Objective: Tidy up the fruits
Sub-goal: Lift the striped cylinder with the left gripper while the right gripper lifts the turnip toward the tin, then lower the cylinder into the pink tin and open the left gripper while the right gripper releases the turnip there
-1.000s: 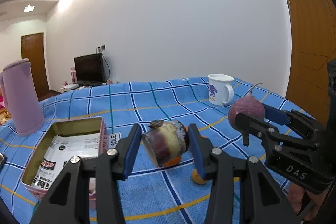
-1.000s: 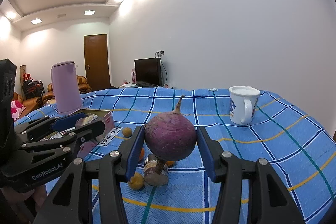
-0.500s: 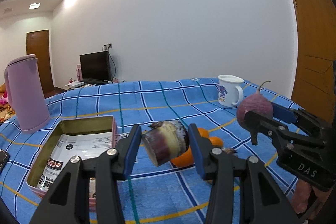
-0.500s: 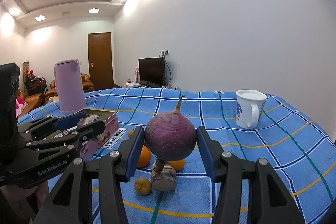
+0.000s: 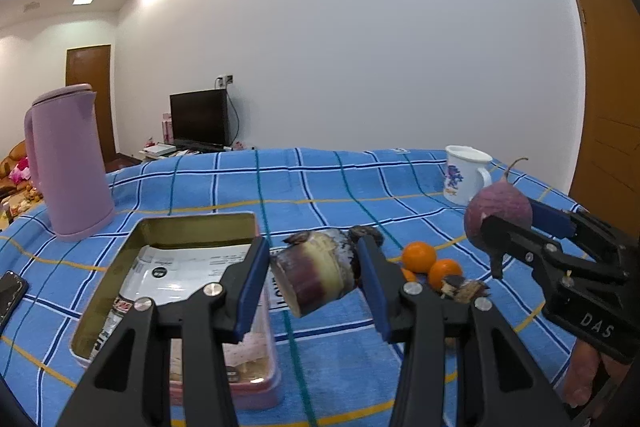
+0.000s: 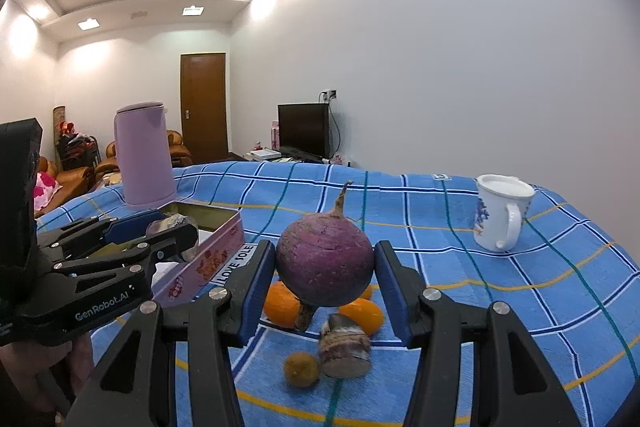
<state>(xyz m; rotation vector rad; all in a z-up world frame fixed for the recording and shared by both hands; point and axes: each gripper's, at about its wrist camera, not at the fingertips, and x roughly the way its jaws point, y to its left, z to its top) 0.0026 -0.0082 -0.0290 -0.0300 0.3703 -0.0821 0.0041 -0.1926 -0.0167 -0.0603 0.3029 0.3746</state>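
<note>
- Presently, a short cut piece of purple-and-cream stalk (image 5: 316, 273) is clamped between the blue pads of the left claw (image 5: 314, 283), lifted clear of the blue checked cloth (image 5: 320, 187) on the bench.
- Just left of and below that claw an open pink tin (image 5: 180, 227) is seen, printed paper lying inside it.
- A round purple root (image 6: 326, 263), tail upward, is gripped by the right claw (image 6: 326, 283), also off the cloth.
- Beneath and just beyond the right claw, oranges (image 6: 280, 303), a small brownish fruit (image 6: 301, 369) and another cut stalk piece (image 6: 346, 347) are grouped close together.
- Farther off to the right a white mug (image 6: 500, 217) is placed; to the left, a lilac jug (image 6: 142, 155).
</note>
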